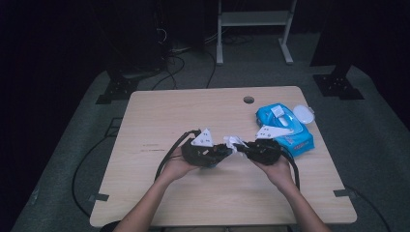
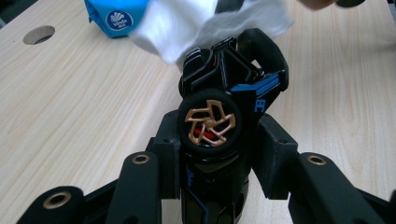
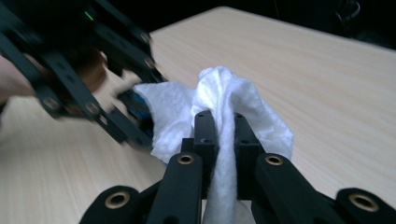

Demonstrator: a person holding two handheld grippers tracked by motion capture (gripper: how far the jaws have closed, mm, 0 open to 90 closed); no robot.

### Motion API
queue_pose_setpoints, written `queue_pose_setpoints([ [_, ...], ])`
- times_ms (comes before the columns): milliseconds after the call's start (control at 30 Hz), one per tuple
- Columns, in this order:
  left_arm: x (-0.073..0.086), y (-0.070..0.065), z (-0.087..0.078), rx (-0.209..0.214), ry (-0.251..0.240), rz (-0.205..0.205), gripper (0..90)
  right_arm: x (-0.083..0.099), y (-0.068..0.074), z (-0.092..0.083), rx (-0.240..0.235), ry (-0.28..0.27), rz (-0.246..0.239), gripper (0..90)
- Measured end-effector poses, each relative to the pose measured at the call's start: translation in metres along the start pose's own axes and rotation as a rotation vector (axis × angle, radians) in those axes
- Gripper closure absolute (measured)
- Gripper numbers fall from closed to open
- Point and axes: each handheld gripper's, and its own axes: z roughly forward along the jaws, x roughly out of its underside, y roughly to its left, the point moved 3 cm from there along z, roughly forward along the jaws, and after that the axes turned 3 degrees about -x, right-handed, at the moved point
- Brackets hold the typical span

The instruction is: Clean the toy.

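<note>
A black toy car with blue trim and a gold-spoked wheel is clamped between the jaws of my left gripper, which is shut on it above the table's middle. My right gripper is shut on a white wipe, and the cloth bunches out past its fingertips. The wipe rests against the far end of the car. In the high view the two grippers meet tip to tip, the right gripper facing left, with the wipe between them.
A blue pack of wipes lies at the right of the wooden table, its white lid flipped open. A round cable hole sits near the far edge. Cables trail over the table's left side.
</note>
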Motion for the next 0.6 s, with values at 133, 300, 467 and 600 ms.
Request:
queue_pose_setpoints([
  [133,-0.002,-0.001,-0.001,-0.008,-0.006,0.002,58.3,-0.005,0.004,-0.002,-0.008,-0.014,-0.015,83.4],
  [300,-0.003,0.002,-0.006,-0.011,-0.023,-0.002,58.3,0.013,-0.013,0.003,0.021,0.039,0.035,83.4],
  [467,-0.003,0.002,-0.006,-0.003,-0.032,-0.011,58.3,0.018,-0.015,0.006,-0.002,0.048,0.063,83.4],
  [600,-0.003,0.001,-0.007,-0.001,-0.043,-0.018,58.3,0.014,-0.014,0.004,-0.03,0.03,0.091,83.5],
])
